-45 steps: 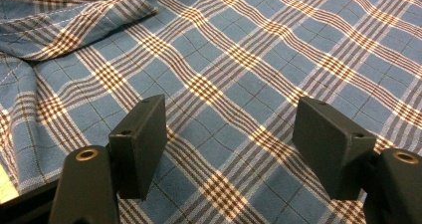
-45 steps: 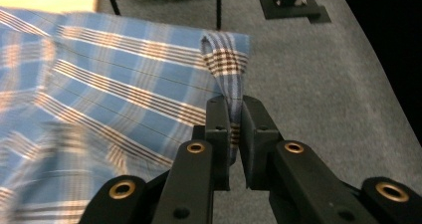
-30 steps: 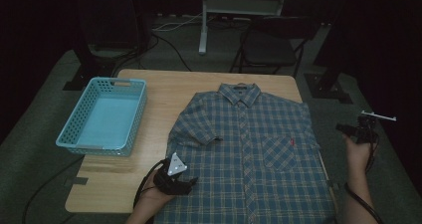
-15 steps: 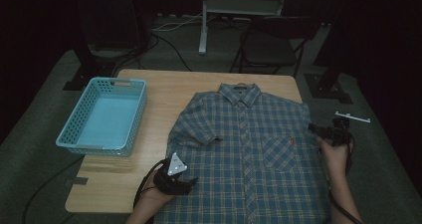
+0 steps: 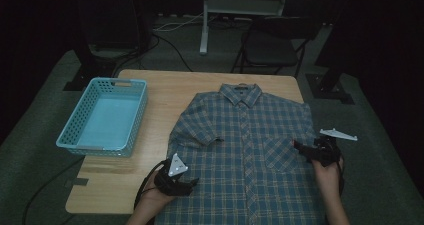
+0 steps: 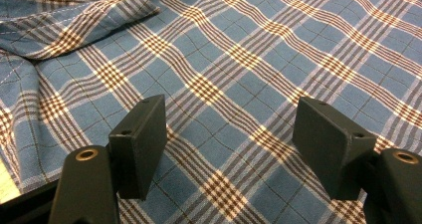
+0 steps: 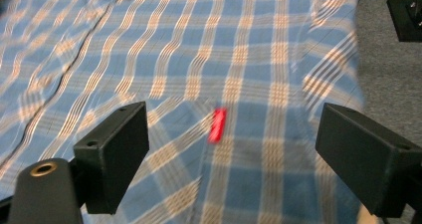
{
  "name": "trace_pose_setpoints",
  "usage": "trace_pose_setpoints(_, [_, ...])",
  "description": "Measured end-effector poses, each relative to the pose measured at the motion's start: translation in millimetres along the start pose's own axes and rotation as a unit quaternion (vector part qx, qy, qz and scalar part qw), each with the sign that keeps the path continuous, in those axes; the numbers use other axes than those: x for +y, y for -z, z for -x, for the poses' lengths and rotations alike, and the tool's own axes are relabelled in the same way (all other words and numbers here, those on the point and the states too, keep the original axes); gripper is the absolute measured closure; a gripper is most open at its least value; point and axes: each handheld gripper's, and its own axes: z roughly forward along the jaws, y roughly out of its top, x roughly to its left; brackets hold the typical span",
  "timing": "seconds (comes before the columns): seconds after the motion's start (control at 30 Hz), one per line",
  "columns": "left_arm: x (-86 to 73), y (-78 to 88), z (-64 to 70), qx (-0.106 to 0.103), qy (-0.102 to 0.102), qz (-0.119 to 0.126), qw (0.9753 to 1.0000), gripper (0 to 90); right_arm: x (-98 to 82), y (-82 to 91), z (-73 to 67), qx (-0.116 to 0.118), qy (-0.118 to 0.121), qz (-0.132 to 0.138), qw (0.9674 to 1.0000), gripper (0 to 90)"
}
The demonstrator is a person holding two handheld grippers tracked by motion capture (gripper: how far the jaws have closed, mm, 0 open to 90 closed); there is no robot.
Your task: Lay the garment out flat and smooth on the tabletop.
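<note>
Now, from the high view, a plaid shirt (image 5: 245, 155) lies flat across the worktop (image 5: 165, 90), centre to lower right, a blue basket (image 5: 104, 116) at left. My left gripper (image 5: 192, 183) rests at the shirt's lower left, my right gripper (image 5: 300, 147) at its right edge. Left gripper view: fingers (image 6: 142, 144) apart over cloth, gripping nothing. Right gripper view: fingers (image 7: 112, 152) have just been opening, wide, above the red pocket tag (image 7: 217, 125).

A: Where is bare room on the table (image 5: 165, 87)?
B: A strip of wood at centre left, between the blue basket (image 5: 104, 116) and the plaid shirt (image 5: 240, 150).
A: And the right half?
B: The shirt covers it, reaching the right edge.
</note>
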Motion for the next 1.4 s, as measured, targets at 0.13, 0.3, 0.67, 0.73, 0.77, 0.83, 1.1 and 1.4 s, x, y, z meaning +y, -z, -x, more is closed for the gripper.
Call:
trace_pose_setpoints(0.13, [0.0,0.0,0.1,0.000,0.000,0.000,1.0000,30.5,-12.7,7.7,-14.8,0.010,0.009,0.002,0.9999,13.0])
trace_pose_setpoints(0.3, [0.0,0.0,0.0,0.000,0.000,0.000,1.0000,30.5,-28.2,17.9,-26.4,0.012,0.022,0.008,0.9996,13.3])
trace_pose_setpoints(0.67, [0.0,0.0,-0.1,0.000,0.000,0.000,1.0000,30.5,-70.6,41.7,-41.5,0.010,0.026,0.010,0.9996,13.3])
trace_pose_setpoints(0.73, [0.1,-0.1,-0.1,-0.001,0.001,0.001,1.0000,30.5,-79.1,47.0,-42.8,0.011,0.021,0.015,0.9996,13.4])
trace_pose_setpoints(0.77, [0.2,-0.2,-0.5,-0.002,0.001,0.001,1.0000,30.6,-83.0,48.8,-43.2,0.016,0.021,0.017,0.9995,13.4])
trace_pose_setpoints(0.83, [0.5,-0.4,-1.4,-0.004,0.002,0.002,1.0000,30.5,-90.9,51.5,-43.9,0.018,0.026,0.018,0.9993,13.6])
trace_pose_setpoints(1.1, [12.5,0.4,-9.5,-0.020,0.003,0.004,0.9998,30.8,-120.3,64.6,-46.1,0.020,0.031,0.024,0.9990,13.7])
trace_pose_setpoints(1.4, [59.6,3.1,-10.2,-0.016,-0.041,0.036,0.9984,30.8,-138.0,72.2,-50.7,-0.021,0.057,0.047,0.9970,13.7])
